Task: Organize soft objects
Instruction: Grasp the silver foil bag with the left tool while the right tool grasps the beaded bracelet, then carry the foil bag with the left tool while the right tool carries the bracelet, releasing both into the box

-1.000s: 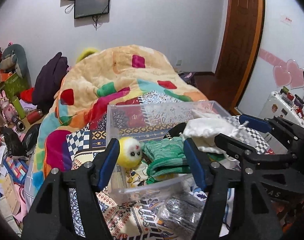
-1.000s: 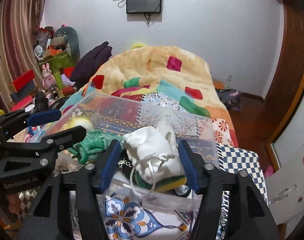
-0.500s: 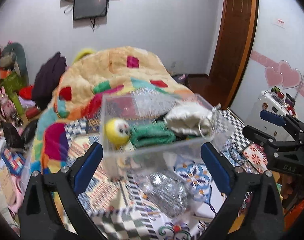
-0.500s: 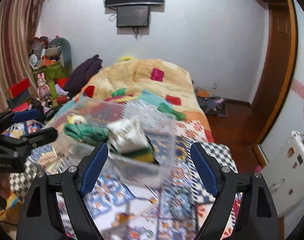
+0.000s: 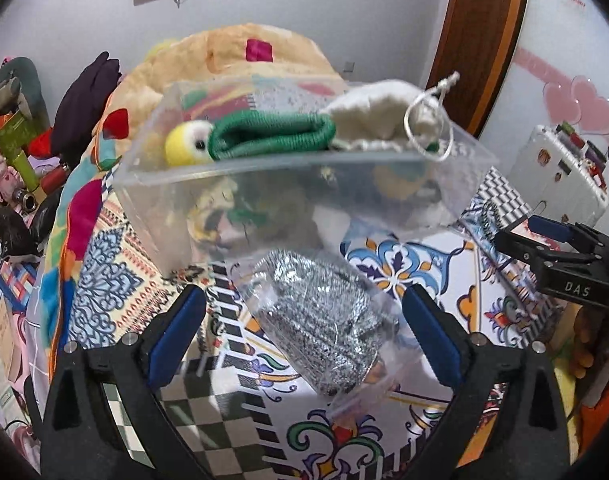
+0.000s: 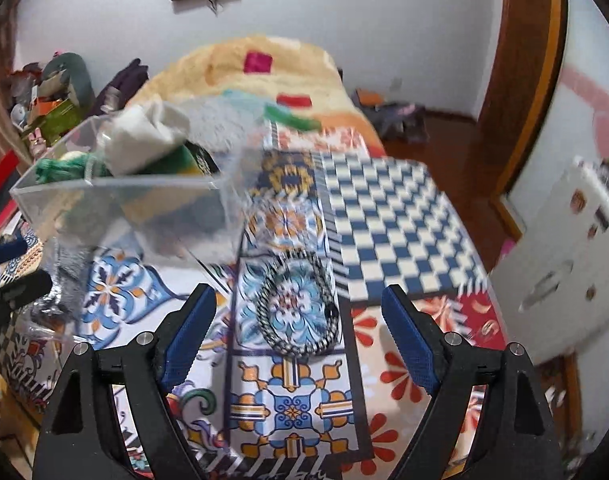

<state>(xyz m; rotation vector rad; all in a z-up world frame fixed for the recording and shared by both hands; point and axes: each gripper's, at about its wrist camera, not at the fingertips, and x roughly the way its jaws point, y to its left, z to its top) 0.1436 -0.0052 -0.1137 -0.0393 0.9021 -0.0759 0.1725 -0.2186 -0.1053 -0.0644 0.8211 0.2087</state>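
While both stand open, clear bin (image 5: 240, 200) beyond left hand-held gripper (image 5: 304, 336), scrubber bag (image 5: 320, 320) between its fingers

Only one legible marking is recorded: the white letters "DAS" on the black body of the right gripper (image 5: 560, 256), at roughly three o'clock in the left wrist view; no other text is readable.

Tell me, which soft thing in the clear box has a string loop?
The white drawstring pouch at the right end of the clear box. The green knit piece and yellow ball beside it have no string.
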